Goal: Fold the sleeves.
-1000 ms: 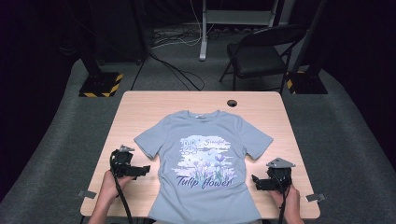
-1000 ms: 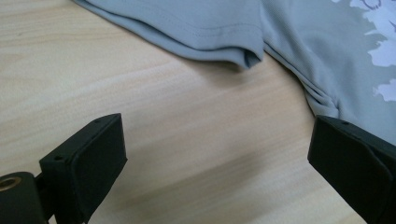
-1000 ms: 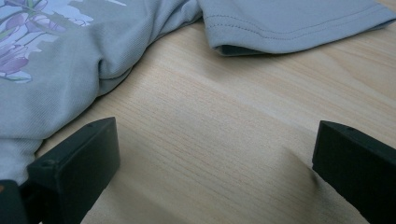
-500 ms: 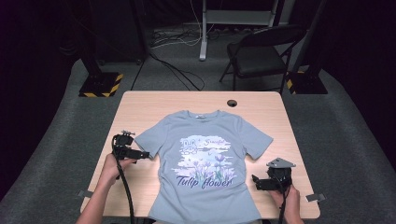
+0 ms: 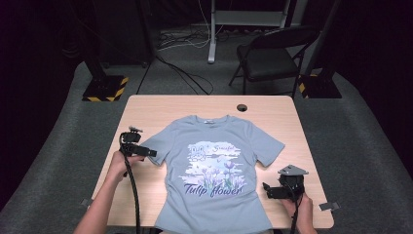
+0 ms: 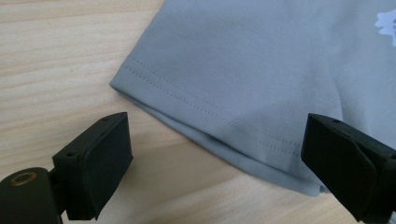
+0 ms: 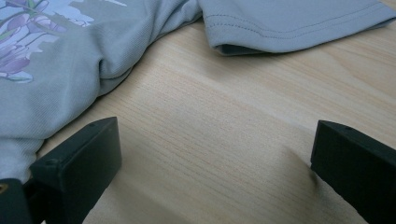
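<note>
We are noting the left gripper (image 5: 146, 152) arriving at the T-shirt (image 5: 219, 170) sleeve (image 6: 219, 112) on the worktop (image 5: 160, 109), fingers wide, narrowing slightly, empty; right gripper (image 5: 269, 191) waiting open, empty, beside the hem side.

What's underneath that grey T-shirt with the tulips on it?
The T-shirt lies flat, print up, on a light wooden table; bare wood shows all round it. Its hem reaches the near edge. Whether anything lies under the cloth is hidden, though no bulge shows.
</note>
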Demonstrator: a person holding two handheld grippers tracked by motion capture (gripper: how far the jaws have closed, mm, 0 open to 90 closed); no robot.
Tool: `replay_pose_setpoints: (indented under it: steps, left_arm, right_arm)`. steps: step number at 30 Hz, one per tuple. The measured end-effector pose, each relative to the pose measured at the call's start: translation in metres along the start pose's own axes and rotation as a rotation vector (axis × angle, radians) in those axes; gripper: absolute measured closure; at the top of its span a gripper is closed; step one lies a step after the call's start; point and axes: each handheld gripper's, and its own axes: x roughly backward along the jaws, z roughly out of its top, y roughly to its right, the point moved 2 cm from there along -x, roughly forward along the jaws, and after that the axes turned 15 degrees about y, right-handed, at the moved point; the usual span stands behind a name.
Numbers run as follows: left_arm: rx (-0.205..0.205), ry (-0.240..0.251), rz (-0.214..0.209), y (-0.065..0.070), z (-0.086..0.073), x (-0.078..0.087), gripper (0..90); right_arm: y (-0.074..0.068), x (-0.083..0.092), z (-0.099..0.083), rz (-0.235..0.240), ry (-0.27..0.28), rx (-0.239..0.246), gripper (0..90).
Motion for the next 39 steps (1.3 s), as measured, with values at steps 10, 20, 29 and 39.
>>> replay_pose_setpoints:
  steps: [10,20,29,39]
  left_arm:
    - [-0.034,-0.008,0.024,0.0029,0.0023,-0.0083,27.1]
    - [-0.058,0.032,0.096,0.003,0.0001,-0.0069,49.7]
    - [-0.038,0.06,0.112,0.0006,-0.0014,-0.0058,64.1]
    - [-0.027,0.096,0.094,0.0024,-0.0028,-0.0076,76.5]
  right_arm:
    - [0.0,0.0001,0.0,0.003,0.0,-0.001,1.2]
    - [0.0001,0.0001,0.0,0.003,0.0,0.0,1.2]
    - [0.0002,0.0001,0.0,0.004,-0.001,-0.001,1.3]
    - [0.0002,-0.0001,0.0,0.01,-0.002,-0.001,1.3]
